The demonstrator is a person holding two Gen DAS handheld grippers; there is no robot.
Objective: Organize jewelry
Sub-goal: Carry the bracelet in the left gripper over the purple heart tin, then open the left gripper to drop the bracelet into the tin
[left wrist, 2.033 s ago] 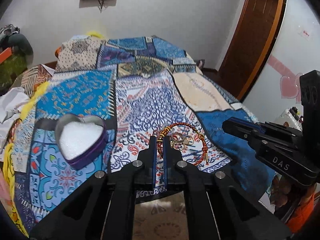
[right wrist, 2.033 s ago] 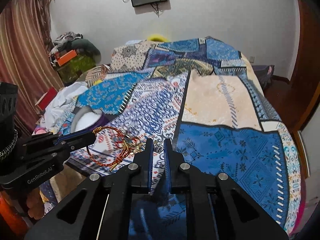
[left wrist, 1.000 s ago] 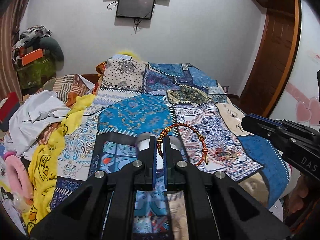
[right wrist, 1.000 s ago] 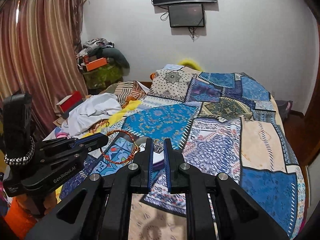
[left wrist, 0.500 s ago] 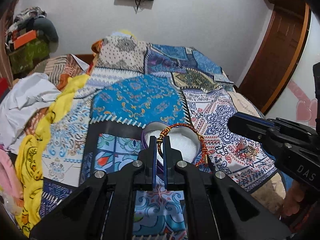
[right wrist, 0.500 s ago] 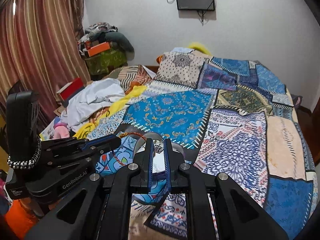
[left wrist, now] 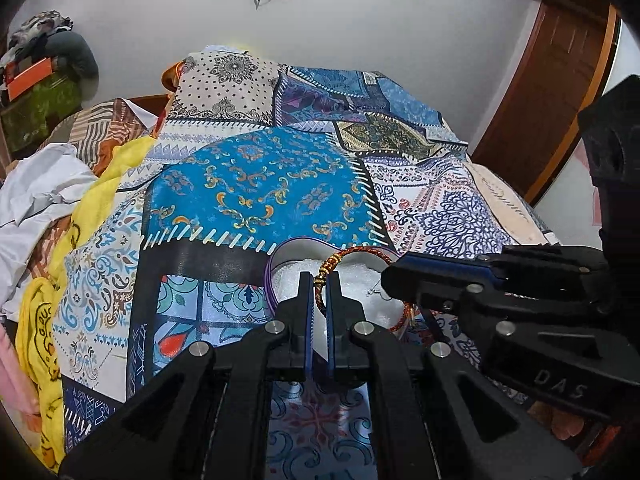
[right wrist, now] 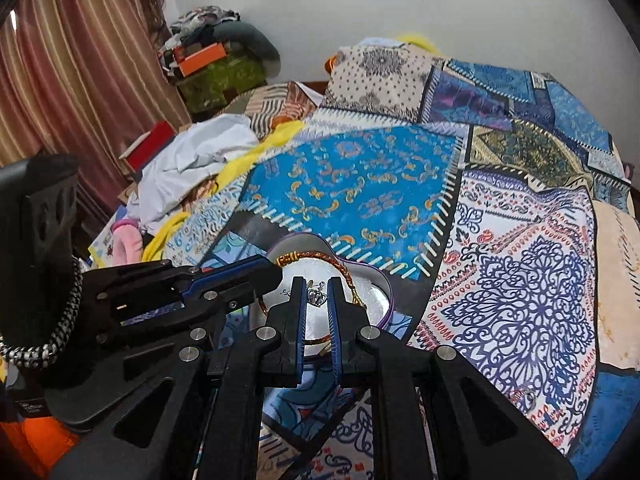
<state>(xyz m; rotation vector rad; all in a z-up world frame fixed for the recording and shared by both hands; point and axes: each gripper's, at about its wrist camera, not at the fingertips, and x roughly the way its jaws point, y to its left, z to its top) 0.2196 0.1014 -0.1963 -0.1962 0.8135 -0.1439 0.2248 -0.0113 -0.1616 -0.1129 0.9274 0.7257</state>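
Bracelet [left wrist: 322,276] pinched in left hand-held gripper [left wrist: 319,280], charm [right wrist: 316,298] in right hand-held gripper [right wrist: 316,300], both above the heart tin [left wrist: 276,264]; neither released.

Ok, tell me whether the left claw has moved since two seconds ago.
Yes. The left claw, shut on the braided bracelet, then sat right of the heart-shaped box; now it hangs over the box's white padding.

A red-and-gold braided bracelet [left wrist: 362,254] and silver crown charm [right wrist: 317,298] hang over the white-lined purple tin [left wrist: 269,276].
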